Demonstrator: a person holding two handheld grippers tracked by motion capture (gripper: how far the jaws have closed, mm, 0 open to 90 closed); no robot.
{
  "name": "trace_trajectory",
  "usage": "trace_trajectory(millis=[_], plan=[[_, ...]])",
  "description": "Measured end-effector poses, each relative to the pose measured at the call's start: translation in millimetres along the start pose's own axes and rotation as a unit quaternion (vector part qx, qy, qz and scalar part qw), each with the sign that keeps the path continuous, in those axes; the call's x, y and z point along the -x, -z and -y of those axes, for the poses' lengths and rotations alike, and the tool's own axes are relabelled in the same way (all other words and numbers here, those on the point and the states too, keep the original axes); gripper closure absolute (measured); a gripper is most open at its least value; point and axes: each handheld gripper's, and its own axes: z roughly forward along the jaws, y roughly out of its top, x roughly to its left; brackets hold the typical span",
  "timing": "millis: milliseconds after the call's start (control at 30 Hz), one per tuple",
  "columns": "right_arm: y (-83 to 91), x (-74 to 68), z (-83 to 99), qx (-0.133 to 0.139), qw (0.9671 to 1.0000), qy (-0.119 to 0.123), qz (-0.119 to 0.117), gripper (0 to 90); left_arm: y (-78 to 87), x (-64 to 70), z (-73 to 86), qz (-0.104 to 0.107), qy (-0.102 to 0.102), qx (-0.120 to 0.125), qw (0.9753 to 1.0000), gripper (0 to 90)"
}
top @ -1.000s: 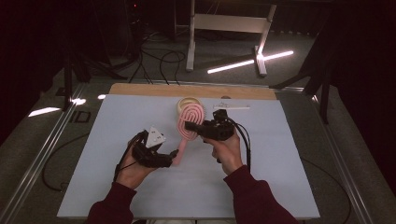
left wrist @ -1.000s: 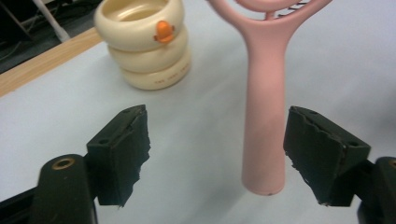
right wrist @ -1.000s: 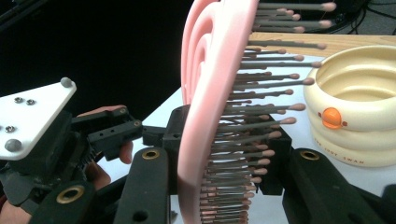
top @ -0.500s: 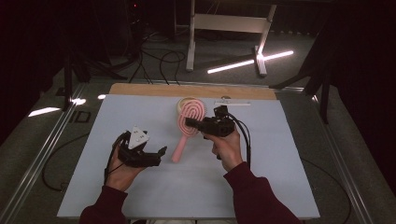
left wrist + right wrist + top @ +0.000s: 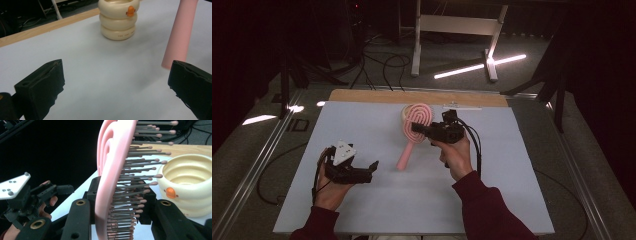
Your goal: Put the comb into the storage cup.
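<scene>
A pink hairbrush point(image 5: 410, 142) hangs tilted, head up and handle end just over the white table point(image 5: 362, 125). My right gripper point(image 5: 416, 128) is shut on its head, bristles between the jaws point(image 5: 120, 195). The brush's pink back point(image 5: 110, 170) and bristles stand close in the right gripper view. A cream ringed cup point(image 5: 117, 18) with an orange dot stands behind the brush, near the far edge point(image 5: 404, 114). My left gripper point(image 5: 371, 167) is open and empty, left of the handle point(image 5: 180, 32), with its fingers point(image 5: 42, 85) wide apart.
A wooden strip point(image 5: 362, 95) runs along the table's far edge. Beyond it the dark floor has cables point(image 5: 382, 65) and a white stand point(image 5: 452, 25). A thin white stick point(image 5: 462, 106) lies near the far edge. The person's left hand point(image 5: 47, 202) shows beyond the brush.
My left gripper has drawn back to the left, away from the brush handle. The right gripper keeps hold of the brush near the cup.
</scene>
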Motion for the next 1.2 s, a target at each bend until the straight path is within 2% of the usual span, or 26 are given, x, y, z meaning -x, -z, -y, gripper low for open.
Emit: trace_trajectory(millis=[167,233,467,733,867,1200], plan=[[1.2,-2.0,-5.6,0.003,1.0,0.004,0.0,63.7,4.6,-4.0,11.0,-0.006,0.009,0.004,0.9999,0.1],[1.5,-2.4,-9.2,0.004,1.0,0.008,0.003,63.7,8.3,-6.6,17.4,-0.019,0.012,0.014,0.9997,0.1],[-0.2,-2.9,-19.5,0.003,0.9998,0.016,0.011,63.7,16.1,-14.1,34.1,-0.024,0.027,0.028,0.9989,0.1],[-1.6,1.9,-25.6,0.006,0.9998,0.011,0.014,63.7,22.7,-20.0,48.1,-0.041,0.038,0.044,0.9975,0.1],[-2.1,1.8,-27.8,0.006,0.9997,0.014,0.018,63.7,24.7,-24.3,54.0,-0.046,0.044,0.047,0.9969,0.1],[-2.3,1.7,-32.3,0.011,0.9996,0.016,0.019,63.7,24.2,-26.9,60.0,-0.052,0.041,0.046,0.9967,0.1]])
